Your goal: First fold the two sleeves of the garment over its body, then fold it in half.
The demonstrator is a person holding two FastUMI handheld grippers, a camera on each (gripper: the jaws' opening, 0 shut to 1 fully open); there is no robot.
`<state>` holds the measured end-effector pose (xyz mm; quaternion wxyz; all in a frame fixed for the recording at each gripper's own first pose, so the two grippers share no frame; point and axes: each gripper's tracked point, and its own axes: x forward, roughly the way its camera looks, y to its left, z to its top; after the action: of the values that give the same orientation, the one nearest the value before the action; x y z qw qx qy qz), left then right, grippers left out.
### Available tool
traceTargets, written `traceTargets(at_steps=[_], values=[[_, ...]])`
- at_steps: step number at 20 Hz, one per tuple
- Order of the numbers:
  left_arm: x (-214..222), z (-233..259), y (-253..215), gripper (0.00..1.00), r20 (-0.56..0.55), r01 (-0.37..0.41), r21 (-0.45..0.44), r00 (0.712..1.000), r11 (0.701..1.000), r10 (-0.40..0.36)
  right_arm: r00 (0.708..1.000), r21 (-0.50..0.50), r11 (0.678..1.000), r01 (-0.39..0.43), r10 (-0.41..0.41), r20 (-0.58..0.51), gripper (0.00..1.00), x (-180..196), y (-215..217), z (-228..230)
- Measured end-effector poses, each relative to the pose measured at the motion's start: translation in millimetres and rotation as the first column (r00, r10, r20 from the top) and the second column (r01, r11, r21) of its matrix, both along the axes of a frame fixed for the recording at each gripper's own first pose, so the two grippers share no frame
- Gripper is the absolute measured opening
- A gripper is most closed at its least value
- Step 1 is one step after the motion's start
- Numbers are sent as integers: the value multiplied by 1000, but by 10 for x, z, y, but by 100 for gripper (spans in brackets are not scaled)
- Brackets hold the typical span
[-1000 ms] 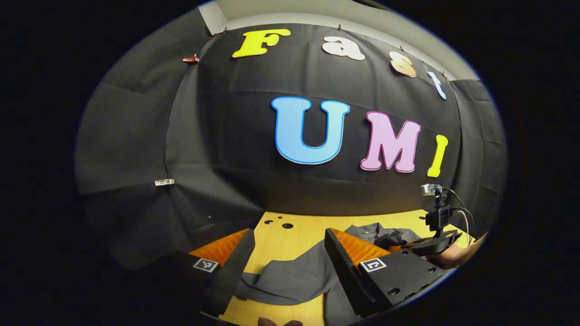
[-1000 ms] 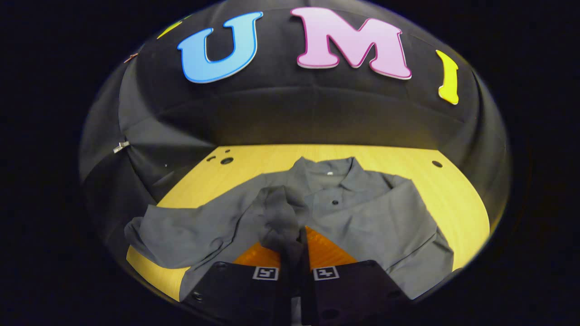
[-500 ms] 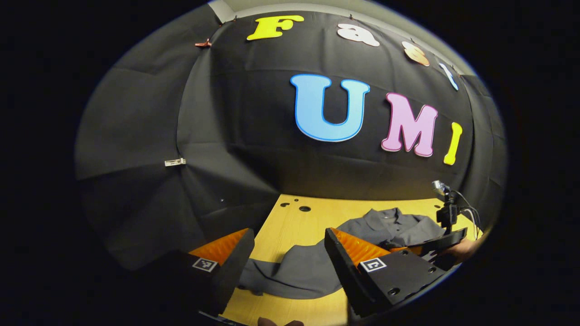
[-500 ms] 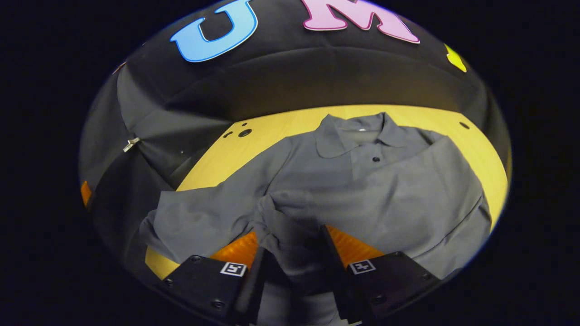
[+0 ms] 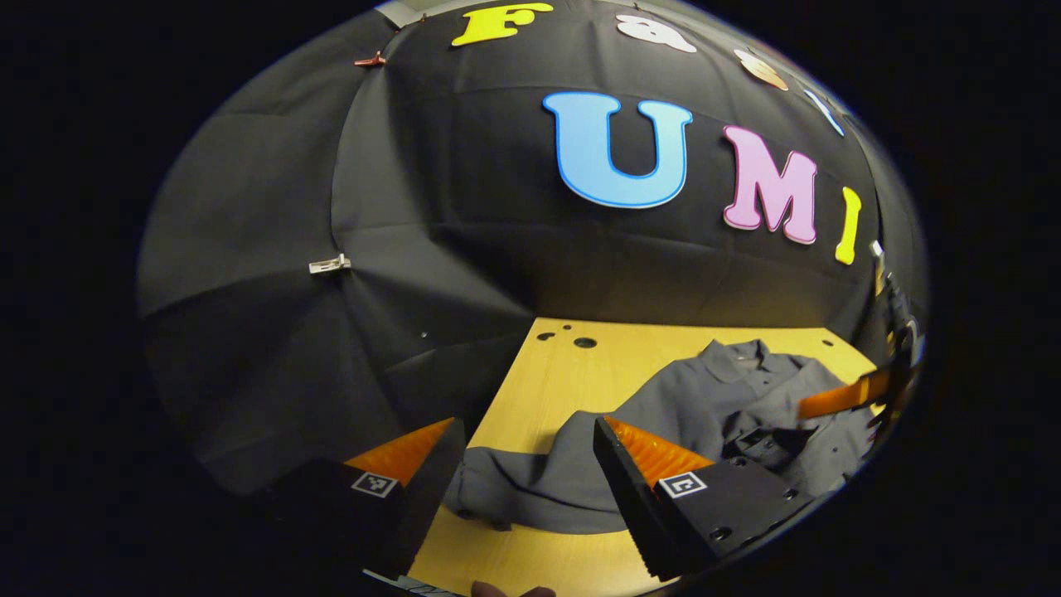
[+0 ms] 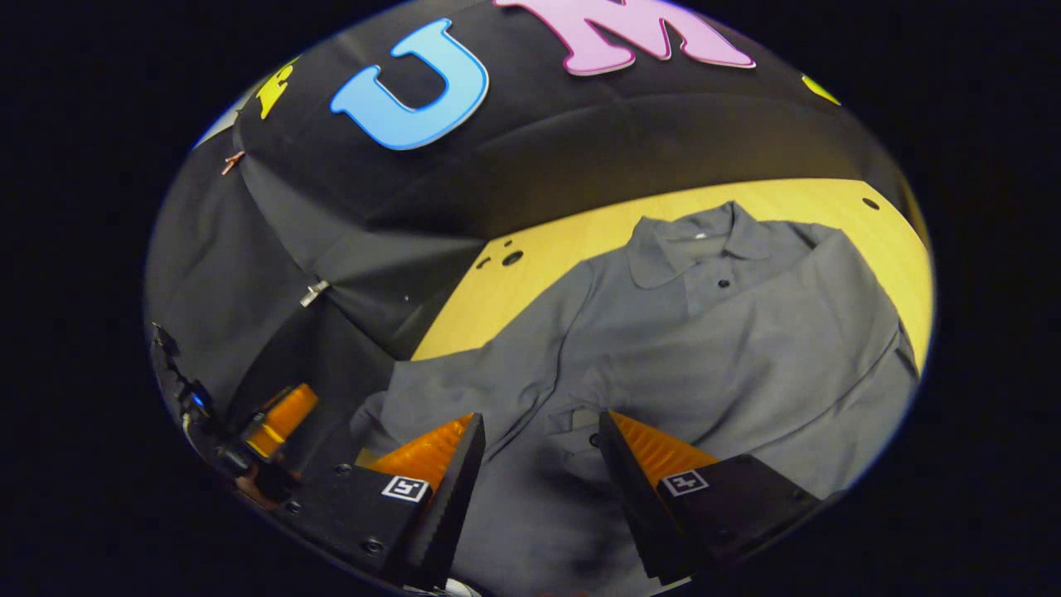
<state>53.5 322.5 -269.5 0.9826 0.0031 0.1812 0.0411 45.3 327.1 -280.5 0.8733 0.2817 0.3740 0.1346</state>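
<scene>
Left gripper view: left tongs [image 5: 522, 464] spread wide, nothing pinched between the fingers. They hover low above the near-left part of the desk [image 5: 564, 373], with the spread-out left sleeve [image 5: 539, 493] of the grey garment [image 5: 713, 398] lying flat between and beyond the fingertips; contact with the cloth cannot be told. The right tongs [image 5: 854, 394] show at the far right edge over the garment's body. Against 1.0 s ago, this camera has tipped downward: more desk and more of the shirt are in sight, and the sleeve now lies flatter.

Right gripper view: right tongs [image 6: 539, 448] spread apart, empty, above the garment's lower front [image 6: 663, 365]. The right sleeve [image 6: 796, 332] lies folded across the body, its cuff [image 6: 576, 419] just ahead of the fingertips. At 1.0 s ago these tongs were pressed together on that sleeve's cloth; at 0.5 s ago partly open; now fully released and drawn back. The view is tilted, leaning left. The collar [image 6: 696, 240] points toward the booth wall. The left tongs [image 6: 278, 419] sit at the lower left edge, near the desk's corner.
</scene>
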Motion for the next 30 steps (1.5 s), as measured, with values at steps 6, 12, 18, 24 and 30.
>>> traceTargets(at_steps=[6,12,18,24,30], values=[[110,-576,326,98,-126,-69,50,989,996,75,982,-156,971,179,-166,96,86,-190,-986,468],[156,-1131,425,98,-260,-72,5,963,997,71,954,-276,915,293,-260,151,89,-588,-1801,723],[162,-1475,458,98,-360,-104,-20,928,994,90,938,-349,871,346,-313,149,90,-924,-2135,720],[250,-1556,382,91,-348,-12,-22,938,1000,3,952,-372,876,307,-277,132,92,-934,-2011,641],[303,-1207,397,9,-286,-83,-22,955,996,73,960,-387,879,279,-242,142,93,-922,-1926,607]])
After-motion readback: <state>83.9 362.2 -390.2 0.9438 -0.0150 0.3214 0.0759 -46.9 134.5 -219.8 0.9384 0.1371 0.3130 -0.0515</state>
